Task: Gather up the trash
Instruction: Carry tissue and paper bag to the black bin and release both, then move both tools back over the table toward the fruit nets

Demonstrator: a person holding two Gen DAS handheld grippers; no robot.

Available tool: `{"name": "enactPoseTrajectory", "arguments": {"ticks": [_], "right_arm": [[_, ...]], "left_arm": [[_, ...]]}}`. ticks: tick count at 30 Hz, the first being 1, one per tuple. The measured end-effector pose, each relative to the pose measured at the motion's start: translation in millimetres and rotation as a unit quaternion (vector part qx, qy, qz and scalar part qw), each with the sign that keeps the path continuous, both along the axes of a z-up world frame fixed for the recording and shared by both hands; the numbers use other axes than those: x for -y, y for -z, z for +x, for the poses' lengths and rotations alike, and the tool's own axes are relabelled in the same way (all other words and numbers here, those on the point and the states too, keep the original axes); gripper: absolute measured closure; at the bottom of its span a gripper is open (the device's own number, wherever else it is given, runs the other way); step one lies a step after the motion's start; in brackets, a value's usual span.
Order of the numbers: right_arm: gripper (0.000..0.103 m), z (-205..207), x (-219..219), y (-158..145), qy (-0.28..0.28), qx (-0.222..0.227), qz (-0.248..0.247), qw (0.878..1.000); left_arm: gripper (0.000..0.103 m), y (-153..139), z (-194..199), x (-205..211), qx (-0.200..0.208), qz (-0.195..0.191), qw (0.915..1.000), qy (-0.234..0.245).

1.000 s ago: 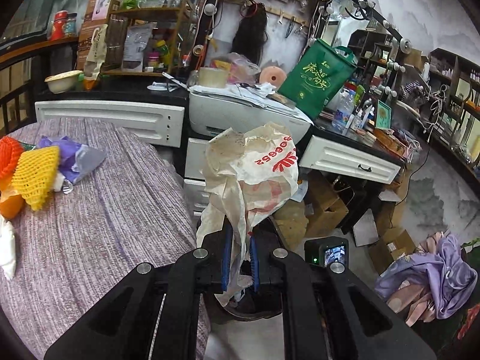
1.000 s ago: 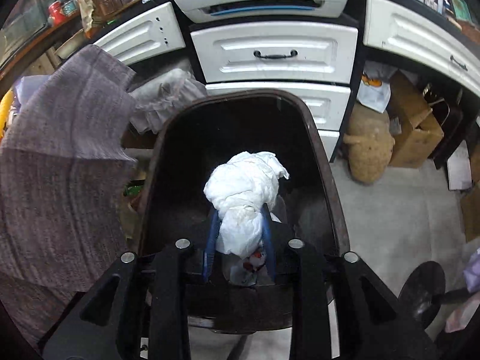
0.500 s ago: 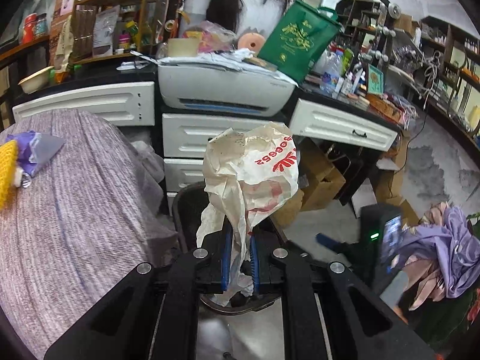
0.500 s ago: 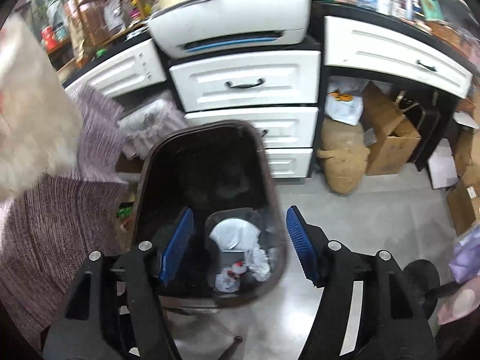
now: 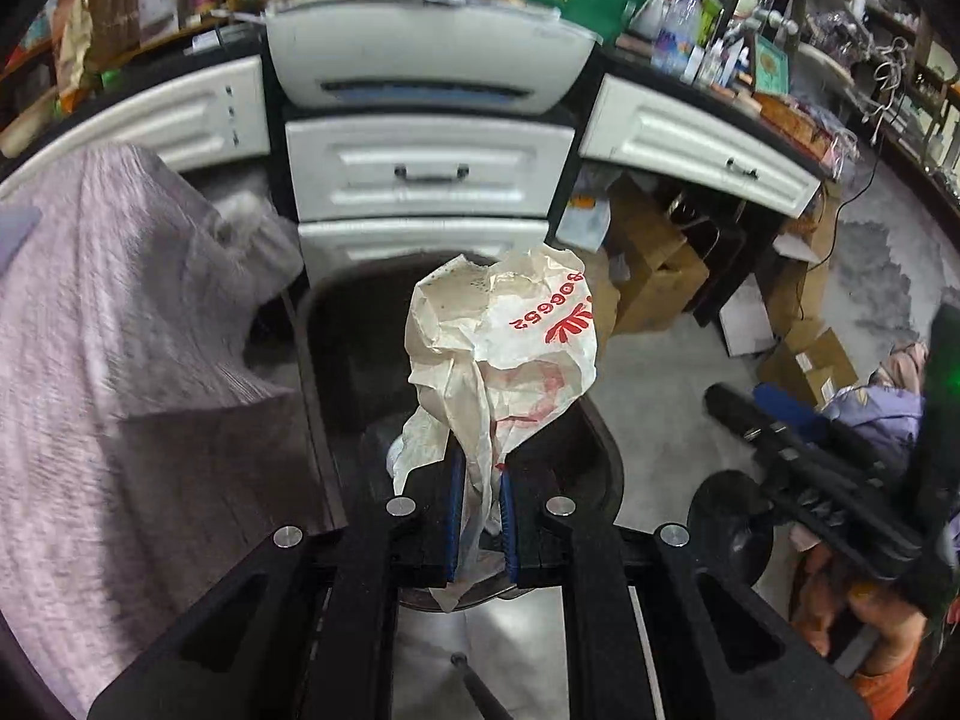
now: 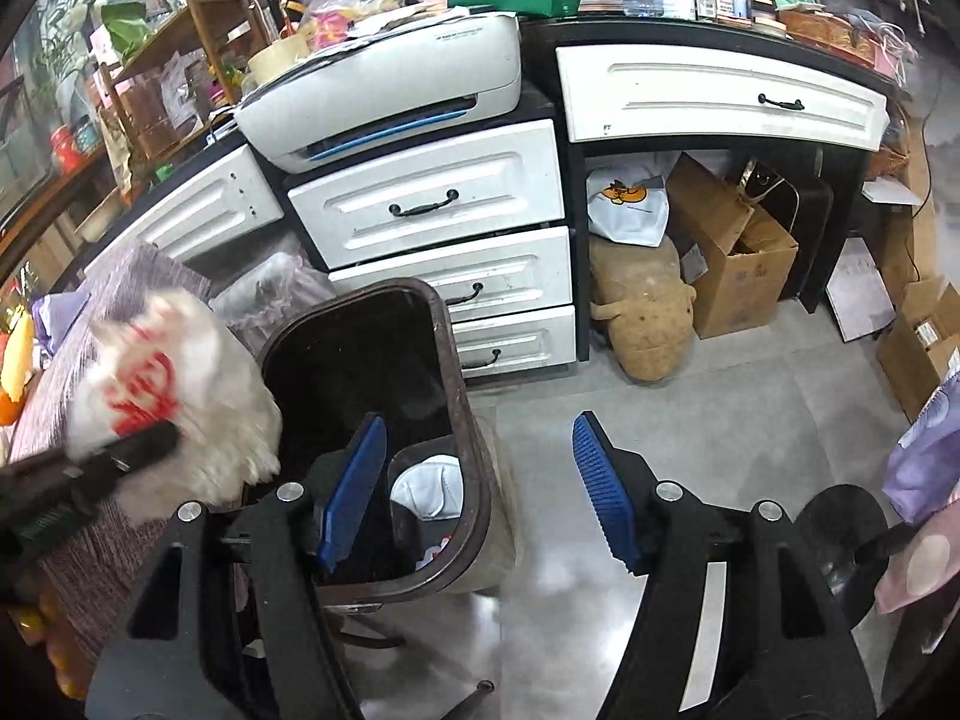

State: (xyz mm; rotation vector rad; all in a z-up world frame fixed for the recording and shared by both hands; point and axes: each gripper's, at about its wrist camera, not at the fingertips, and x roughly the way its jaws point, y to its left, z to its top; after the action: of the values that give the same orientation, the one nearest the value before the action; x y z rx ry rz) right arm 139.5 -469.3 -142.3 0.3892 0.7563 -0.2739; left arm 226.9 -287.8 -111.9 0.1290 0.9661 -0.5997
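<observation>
With my left gripper [image 5: 479,531] pinching the crumpled white wrapper [image 5: 501,354] by its tail, I have it hanging over the open mouth of the dark trash bin [image 6: 462,396], which stands on the floor against the table's edge, in front of the white drawers [image 6: 432,204]. My right gripper [image 6: 480,489] is spread wide and holds nothing, off to the bin's right rim; white trash [image 6: 429,489] already lies at the bottom. I judge this the drop step for the wrapper. Next I'd lower it slightly toward the bin's middle and part the fingers, watching that the paper doesn't cling to a pad.
</observation>
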Motion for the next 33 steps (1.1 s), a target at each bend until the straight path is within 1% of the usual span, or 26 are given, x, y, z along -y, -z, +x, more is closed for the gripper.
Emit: {"name": "enactPoseTrajectory", "arguments": {"ticks": [4,5,6,7,8,9,10,11,12,13,15,19,22,26,29,33], "right_arm": [[0.038,0.2,0.0,-1.8,-0.001,0.001,0.0,1.0],[0.038,0.2,-0.3,-1.7,-0.001,0.001,0.0,1.0],[0.038,0.1,0.3,-1.2,-0.001,0.0,0.0,1.0],[0.038,0.0,1.3,-0.6,0.001,-0.001,0.002,1.0],[0.038,0.2,1.6,-0.1,0.002,-0.001,0.003,1.0],[0.038,0.2,2.2,0.2,0.003,-0.002,0.004,1.0],[0.038,-0.1,3.6,0.4,0.005,-0.001,0.005,1.0],[0.038,0.0,4.4,0.3,0.006,-0.001,0.006,1.0],[0.038,0.1,5.6,0.4,0.007,-0.002,0.007,1.0],[0.038,0.5,6.7,0.5,0.009,-0.003,0.009,1.0],[0.038,0.7,8.4,0.9,0.01,-0.004,0.012,1.0],[0.038,1.4,10.6,0.8,0.013,-0.004,0.013,1.0],[0.038,2.8,11.7,1.8,0.013,-0.005,0.017,1.0],[0.038,3.4,13.2,2.0,0.016,-0.006,0.018,1.0],[0.036,3.9,16.9,-0.4,0.022,-0.003,0.019,1.0],[0.036,8.2,14.5,-4.7,0.012,-0.002,0.022,1.0]], "left_arm": [[0.091,12.3,4.5,4.3,-0.014,0.013,0.9998,0.0],[0.09,14.8,5.5,4.7,-0.021,0.012,0.9997,0.002],[0.086,16.9,6.1,5.4,-0.026,0.011,0.9996,0.002],[0.073,17.9,6.6,6.3,-0.028,0.012,0.9995,0.002],[0.062,19.1,6.0,7.5,-0.027,0.015,0.9995,0.002],[0.042,19.6,5.2,8.4,-0.024,0.016,0.9996,0.003],[0.032,19.4,3.9,9.2,-0.021,0.014,0.9997,0.006],[0.03,18.8,1.9,9.8,-0.019,0.012,0.9997,0.011],[0.025,19.5,1.3,10.9,-0.017,0.014,0.9996,0.014],[0.018,19.3,-0.5,12.0,-0.014,0.019,0.9996,0.017],[0.01,19.1,-2.4,14.7,-0.008,0.025,0.9994,0.024],[0.006,19.4,-3.8,16.1,-0.017,0.037,0.9987,0.032],[0.006,13.1,-9.7,10.8,-0.017,0.022,0.9991,0.033],[0.006,-5.9,-24.9,4.2,0.01,0.006,0.9992,0.039],[0.006,-26.1,-38.7,-3.9,0.033,-0.013,0.9983,0.047],[0.006,-51.7,-53.9,-19.4,0.062,-0.038,0.9961,0.05]]}}
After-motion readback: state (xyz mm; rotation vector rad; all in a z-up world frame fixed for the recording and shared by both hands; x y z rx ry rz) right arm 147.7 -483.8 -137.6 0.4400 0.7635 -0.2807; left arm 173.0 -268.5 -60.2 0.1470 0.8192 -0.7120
